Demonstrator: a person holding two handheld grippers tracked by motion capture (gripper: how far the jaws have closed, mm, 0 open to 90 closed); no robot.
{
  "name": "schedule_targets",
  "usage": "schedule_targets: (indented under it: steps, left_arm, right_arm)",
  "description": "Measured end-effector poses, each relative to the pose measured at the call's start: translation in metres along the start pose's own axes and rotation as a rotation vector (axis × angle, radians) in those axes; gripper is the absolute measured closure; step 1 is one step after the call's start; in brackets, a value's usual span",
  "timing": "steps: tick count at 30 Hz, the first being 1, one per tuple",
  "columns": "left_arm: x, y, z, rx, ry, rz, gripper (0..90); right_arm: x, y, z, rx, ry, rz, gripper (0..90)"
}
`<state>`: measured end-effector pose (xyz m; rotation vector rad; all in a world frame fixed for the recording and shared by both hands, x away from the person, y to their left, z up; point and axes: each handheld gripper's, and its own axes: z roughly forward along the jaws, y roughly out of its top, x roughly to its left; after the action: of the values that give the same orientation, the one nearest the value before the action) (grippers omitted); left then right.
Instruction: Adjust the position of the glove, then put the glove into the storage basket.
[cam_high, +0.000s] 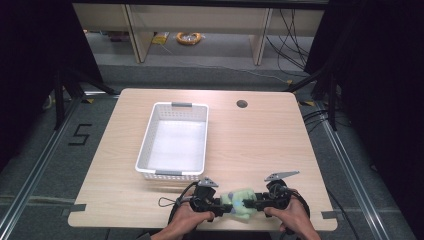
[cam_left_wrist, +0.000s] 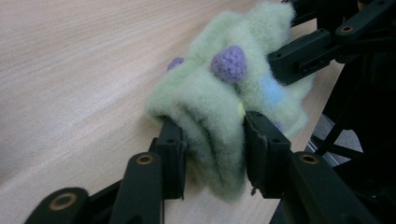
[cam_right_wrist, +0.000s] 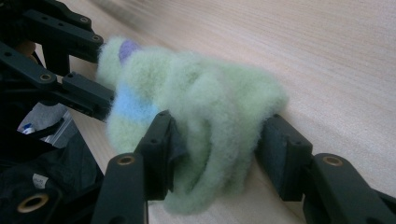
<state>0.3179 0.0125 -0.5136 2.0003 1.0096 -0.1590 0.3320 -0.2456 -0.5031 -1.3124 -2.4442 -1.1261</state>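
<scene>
A fuzzy light-green woolly item (cam_high: 241, 199) with purple bobbles and pale blue patches lies near the table's front edge, bunched up between both grippers. My left gripper (cam_high: 228, 203) comes at it from the left. In the left gripper view my left gripper (cam_left_wrist: 212, 144) has both pads pressed into a fold of the woolly item (cam_left_wrist: 224, 93). My right gripper (cam_high: 253, 203) meets it from the right. In the right gripper view my right gripper (cam_right_wrist: 219, 140) squeezes the other end of the woolly item (cam_right_wrist: 205, 102). Each gripper's jaws show at the far side in the other's view.
An empty white slotted basket (cam_high: 148, 134) stands on the light wooden table (cam_high: 260, 145), left of centre and beyond the grippers. A round cable hole (cam_high: 242, 104) sits near the far edge. The person's hands (cam_high: 287, 217) come in over the front edge.
</scene>
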Motion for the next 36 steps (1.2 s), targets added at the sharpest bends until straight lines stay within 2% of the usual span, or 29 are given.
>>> schedule_targets:
  steps: [1,3,7,8,10,11,13,14,17,18,19,23,24,26,28,29,30,32,33,34,35,36]
  left_arm:
    - [-0.001,0.001,-0.002,0.023,0.008,0.006,63.7]
    - [0.000,0.001,-0.002,0.014,-0.015,0.018,66.4]
    - [0.000,0.000,-0.002,0.006,-0.008,0.019,68.0]
    - [0.001,0.001,-0.003,0.018,-0.003,0.027,68.4]
    - [0.001,0.001,-0.003,0.013,-0.008,0.026,68.8]
    - [0.001,0.001,-0.003,0.012,-0.009,0.028,69.2]
    - [0.001,0.001,-0.003,0.009,-0.028,0.033,70.1]
    - [0.001,0.001,-0.003,0.009,-0.030,0.039,70.2]
    - [-0.001,0.002,-0.004,0.008,-0.017,0.051,71.0]
    - [-0.001,0.002,-0.004,0.008,-0.017,0.051,71.2]
    - [0.000,0.002,-0.004,0.011,-0.038,0.060,71.2]
    - [-0.001,0.001,-0.007,0.002,-0.036,0.064,71.8]
    - [-0.002,0.001,-0.009,0.009,-0.046,0.073,71.8]
    - [-0.004,0.002,-0.014,-0.002,-0.053,0.080,72.0]
    - [-0.005,0.002,-0.016,-0.006,-0.052,0.090,72.0]
    - [-0.005,0.002,-0.018,-0.004,-0.057,0.092,72.0]
    - [-0.006,0.003,-0.019,-0.006,-0.051,0.096,71.9]
    - [-0.006,0.004,-0.022,-0.010,-0.052,0.106,72.0]
    - [-0.007,0.004,-0.024,-0.011,-0.051,0.107,72.0]
    - [-0.007,0.006,-0.027,-0.014,-0.056,0.120,71.9]
    - [-0.007,0.006,-0.027,-0.014,-0.056,0.120,71.9]
    - [-0.007,0.007,-0.028,-0.018,-0.056,0.121,71.9]
  right_arm:
    - [0.000,0.000,0.000,-0.002,0.001,0.001,51.6]
    - [0.000,0.000,0.000,-0.001,0.000,0.005,52.6]
    - [0.000,0.000,0.001,-0.007,0.010,0.008,55.5]
    - [0.000,0.000,0.002,-0.008,0.020,0.001,59.3]
    - [0.001,0.000,0.001,-0.014,0.018,-0.004,61.3]
    - [0.002,0.000,0.001,-0.024,-0.003,-0.003,62.9]
    - [0.002,0.000,0.001,-0.027,0.023,-0.017,67.2]
    - [0.002,0.000,0.001,-0.033,0.014,-0.018,68.1]
    - [0.004,0.000,-0.001,-0.039,0.018,-0.034,70.3]
    - [0.004,0.000,-0.002,-0.045,0.017,-0.042,70.8]
    - [0.004,0.000,-0.002,-0.045,0.017,-0.042,70.8]
    - [0.009,0.002,-0.003,-0.042,0.024,-0.044,72.2]
    - [0.010,0.003,-0.004,-0.053,0.000,-0.062,72.4]
    - [0.014,0.004,-0.007,-0.065,0.016,-0.076,73.1]
    - [0.016,0.005,-0.008,-0.065,0.008,-0.077,73.2]
    - [0.019,0.006,-0.009,-0.083,0.009,-0.082,73.4]
    - [0.022,0.006,-0.009,-0.068,0.016,-0.062,73.4]
    - [0.022,0.007,-0.010,-0.073,0.008,-0.070,73.5]
    - [0.022,0.007,-0.010,-0.082,0.025,-0.074,73.5]
    - [0.023,0.009,-0.012,-0.093,0.020,-0.092,73.6]
    - [0.023,0.009,-0.012,-0.093,0.020,-0.092,73.6]
    - [0.027,0.010,-0.014,-0.081,0.012,-0.071,73.6]
